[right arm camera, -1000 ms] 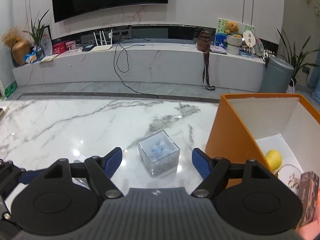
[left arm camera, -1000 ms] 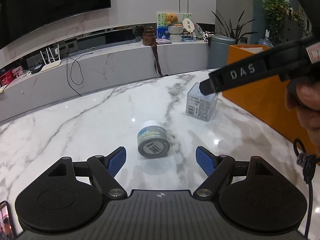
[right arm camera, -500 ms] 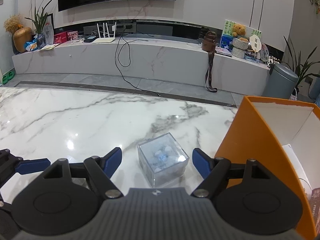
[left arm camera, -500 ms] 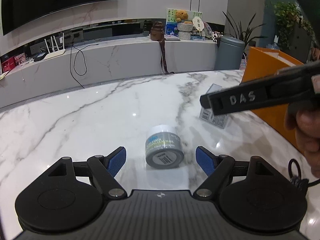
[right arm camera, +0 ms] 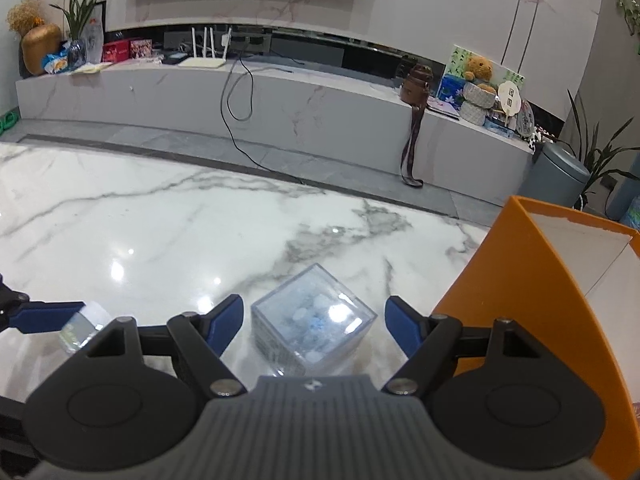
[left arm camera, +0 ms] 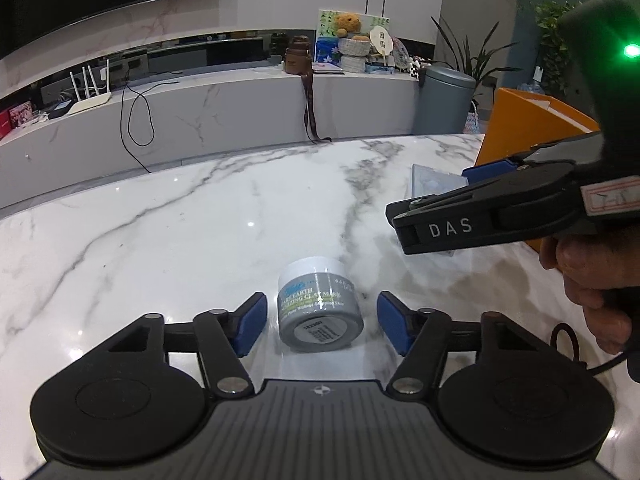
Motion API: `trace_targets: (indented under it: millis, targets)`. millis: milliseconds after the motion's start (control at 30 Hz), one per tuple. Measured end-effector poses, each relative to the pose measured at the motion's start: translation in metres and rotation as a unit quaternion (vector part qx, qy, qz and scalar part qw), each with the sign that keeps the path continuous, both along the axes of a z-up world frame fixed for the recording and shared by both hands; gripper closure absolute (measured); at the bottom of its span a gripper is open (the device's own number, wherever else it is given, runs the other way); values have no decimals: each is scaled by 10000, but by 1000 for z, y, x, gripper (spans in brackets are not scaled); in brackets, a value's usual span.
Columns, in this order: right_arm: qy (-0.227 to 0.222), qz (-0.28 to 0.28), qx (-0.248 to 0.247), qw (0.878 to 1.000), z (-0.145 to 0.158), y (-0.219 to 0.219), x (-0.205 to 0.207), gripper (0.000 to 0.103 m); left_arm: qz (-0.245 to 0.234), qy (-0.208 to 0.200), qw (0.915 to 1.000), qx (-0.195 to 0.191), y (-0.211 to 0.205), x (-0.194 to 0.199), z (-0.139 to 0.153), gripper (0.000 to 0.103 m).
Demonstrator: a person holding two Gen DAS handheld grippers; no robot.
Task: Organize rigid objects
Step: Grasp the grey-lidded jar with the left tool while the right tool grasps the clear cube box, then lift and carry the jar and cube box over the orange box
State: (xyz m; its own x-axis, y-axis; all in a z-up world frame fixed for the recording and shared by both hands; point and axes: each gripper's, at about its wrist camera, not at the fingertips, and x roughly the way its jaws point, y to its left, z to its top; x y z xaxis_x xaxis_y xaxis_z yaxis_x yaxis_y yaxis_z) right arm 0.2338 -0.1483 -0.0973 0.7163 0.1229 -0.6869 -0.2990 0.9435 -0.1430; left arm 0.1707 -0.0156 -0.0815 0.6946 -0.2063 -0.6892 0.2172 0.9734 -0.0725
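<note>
**Two pieces still out on the marble**

Around me is a living room: a dark screen on a marble wall and a long low marble ledge (right arm camera: 280, 96) carrying a router, a bear and boxes. I work over a glossy white marble table (left arm camera: 180, 220). At its right side stands the orange box (right arm camera: 500, 300), open-topped; I cannot see its contents from here, so I judge the sorting unfinished. My right gripper (right arm camera: 314, 326) is spread around the clear cube (right arm camera: 314, 328), pads not touching it. My left gripper (left arm camera: 320, 322) has just been closing around the grey jar (left arm camera: 320, 312), lying on its side between the pads, gaps still showing. Both remain to be lifted and boxed.
</note>
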Motion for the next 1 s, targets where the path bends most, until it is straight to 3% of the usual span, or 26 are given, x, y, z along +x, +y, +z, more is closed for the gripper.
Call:
trace_targets:
  millis: [267,400,1000]
  targets:
    - [334,-395,190,9985,-9,-1,8,27,62,49,9998,-183,10,4,2,46]
    - [419,-425,279,9978,-11,-3,8,38,48,64,9997,-219,11,3,3,56]
    - [495,-418,671,9956,2,-13,6,38,4,54,9997,-217,9,-1,15,56]
